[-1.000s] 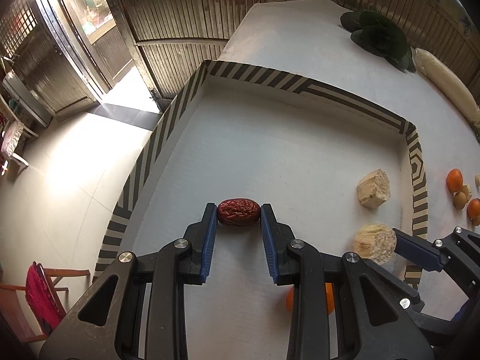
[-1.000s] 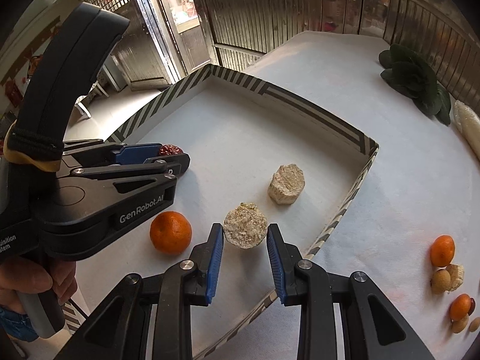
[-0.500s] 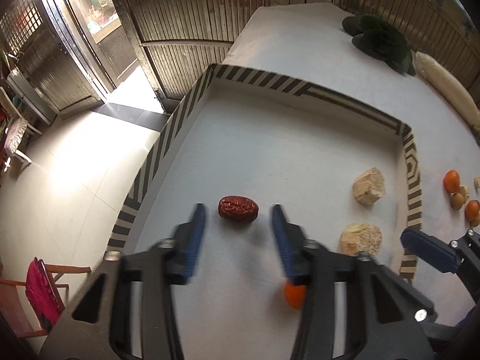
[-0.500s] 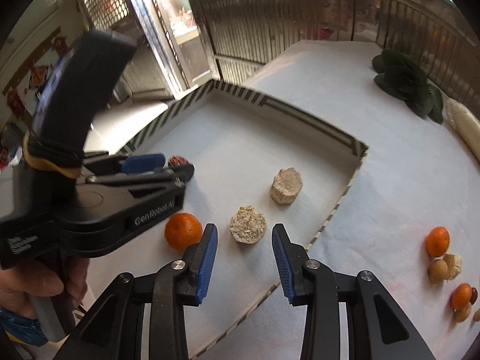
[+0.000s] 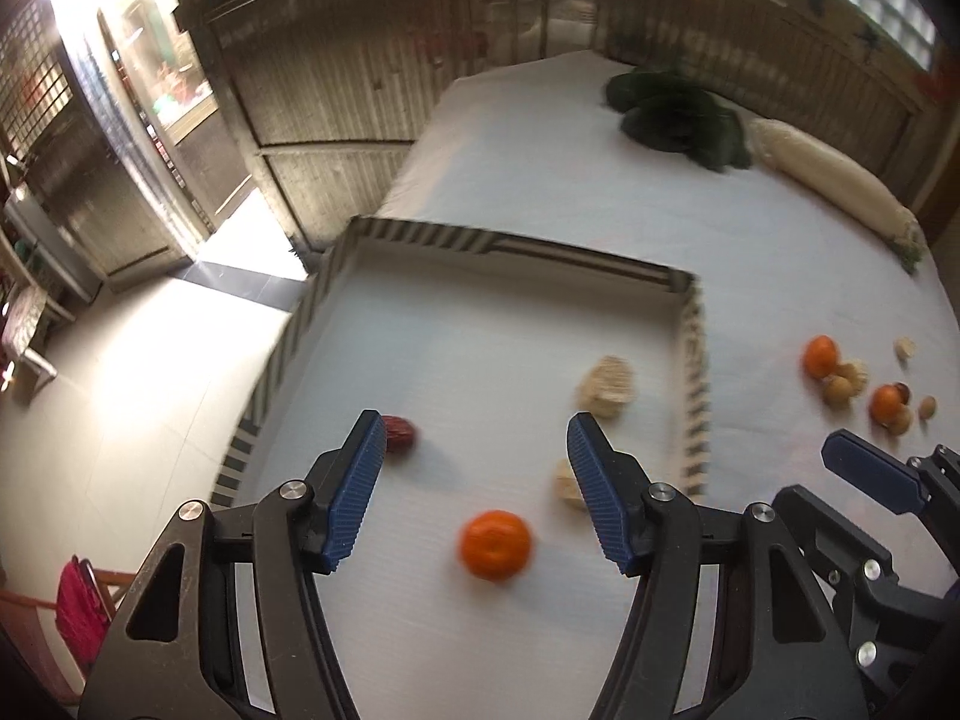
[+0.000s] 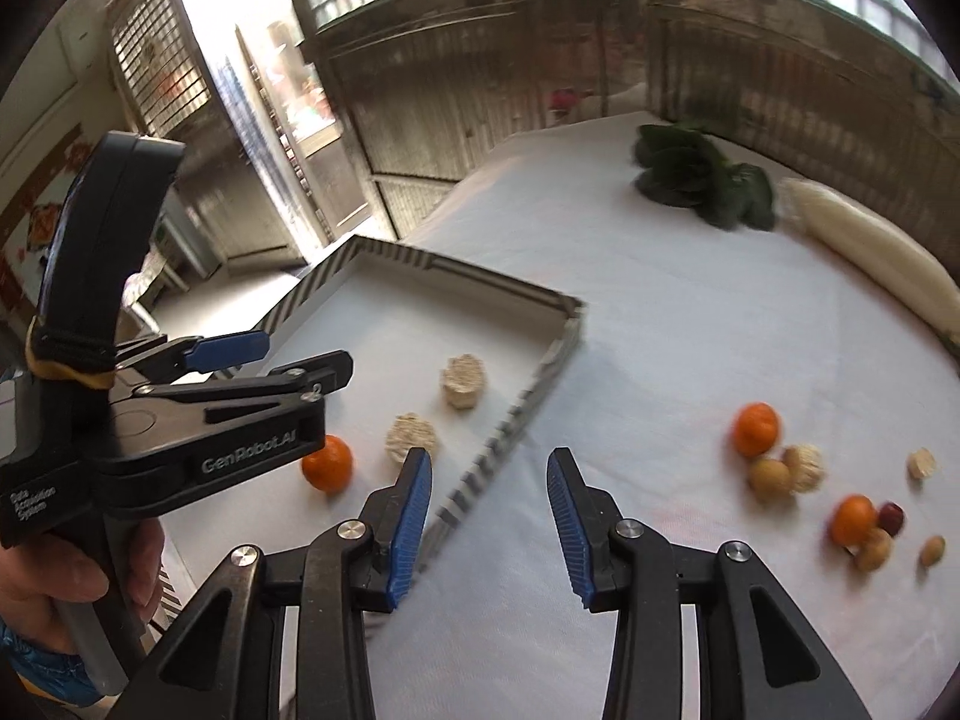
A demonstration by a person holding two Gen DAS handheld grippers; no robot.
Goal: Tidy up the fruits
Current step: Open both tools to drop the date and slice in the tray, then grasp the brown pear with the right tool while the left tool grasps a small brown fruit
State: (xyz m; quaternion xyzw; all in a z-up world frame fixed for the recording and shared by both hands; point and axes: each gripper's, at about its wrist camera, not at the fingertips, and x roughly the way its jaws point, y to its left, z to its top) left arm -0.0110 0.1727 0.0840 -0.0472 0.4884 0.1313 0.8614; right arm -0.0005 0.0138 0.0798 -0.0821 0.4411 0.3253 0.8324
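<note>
Orange, light and soft-skinned, the mandarin (image 5: 495, 545) is best gripped across its middle; left claw (image 5: 474, 492) and right claw (image 6: 489, 519) are seen opening, empty.

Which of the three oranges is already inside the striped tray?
The lone orange near the tray's front, beside a red date; the other two lie outside on the cloth.

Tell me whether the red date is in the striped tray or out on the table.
In the tray. The red date lies on the tray floor near the striped rim, just past the left gripper, whose opening jaws hold nothing.
</note>
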